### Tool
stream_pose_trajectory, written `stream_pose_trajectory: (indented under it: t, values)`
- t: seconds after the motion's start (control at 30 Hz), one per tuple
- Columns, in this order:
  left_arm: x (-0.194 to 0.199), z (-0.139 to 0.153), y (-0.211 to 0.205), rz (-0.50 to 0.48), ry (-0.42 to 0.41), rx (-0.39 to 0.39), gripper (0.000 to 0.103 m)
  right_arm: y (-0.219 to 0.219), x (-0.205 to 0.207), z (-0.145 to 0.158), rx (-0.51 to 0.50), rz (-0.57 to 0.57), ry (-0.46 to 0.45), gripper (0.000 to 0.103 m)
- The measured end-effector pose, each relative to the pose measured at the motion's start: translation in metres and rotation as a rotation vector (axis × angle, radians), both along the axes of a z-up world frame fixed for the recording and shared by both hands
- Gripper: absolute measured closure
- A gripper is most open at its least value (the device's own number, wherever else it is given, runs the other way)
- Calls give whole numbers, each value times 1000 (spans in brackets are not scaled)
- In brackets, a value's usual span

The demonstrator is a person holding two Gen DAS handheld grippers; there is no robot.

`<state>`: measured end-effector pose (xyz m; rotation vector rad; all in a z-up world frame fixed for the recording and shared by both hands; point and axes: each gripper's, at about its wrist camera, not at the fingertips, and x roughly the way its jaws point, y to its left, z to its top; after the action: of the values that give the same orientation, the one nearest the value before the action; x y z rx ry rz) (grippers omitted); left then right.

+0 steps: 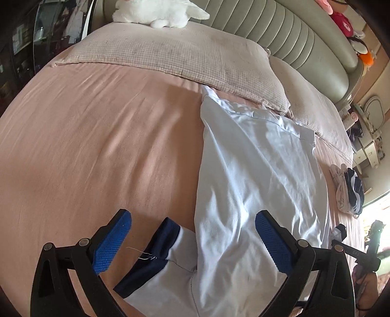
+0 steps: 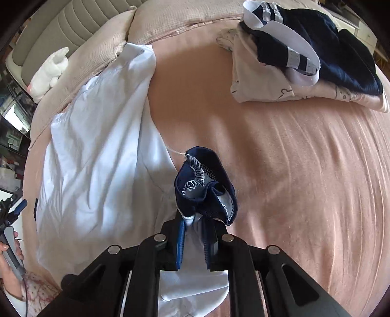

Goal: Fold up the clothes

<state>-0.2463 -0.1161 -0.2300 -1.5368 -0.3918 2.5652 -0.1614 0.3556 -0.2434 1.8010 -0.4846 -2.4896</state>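
A white shirt [image 1: 256, 170] lies spread on the pink bed sheet [image 1: 97, 146], its collar end reaching the checked pillow [image 1: 182, 56] at 12 o'clock in the left wrist view. The left gripper [image 1: 192, 241] hovers over the shirt's near end with its jaws wide apart, gripping nothing; a navy-cuffed sleeve [image 1: 156, 253] lies between the blue pads [image 1: 109, 246], touching neither. The right gripper [image 2: 195, 231] has its jaws pinched on the other navy cuff [image 2: 204, 192], which bunches up above them, white cloth trailing below. In the right wrist view, a pile of folded clothes [image 2: 304, 61] sits at 1 o'clock, well apart from the shirt. A white plush toy [image 1: 158, 12] rests beyond the pillow.
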Motion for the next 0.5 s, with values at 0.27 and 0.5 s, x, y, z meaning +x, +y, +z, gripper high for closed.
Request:
stream_pose_trajectory:
  t: [0.27,0.5]
  values:
    - [4,2,3,-4,-6,-45,0,-40,-1,52,-8,135,176,95]
    - [1,-1,4,-7,-21,-55,0,-119,-1,46,-102,317,-14,49]
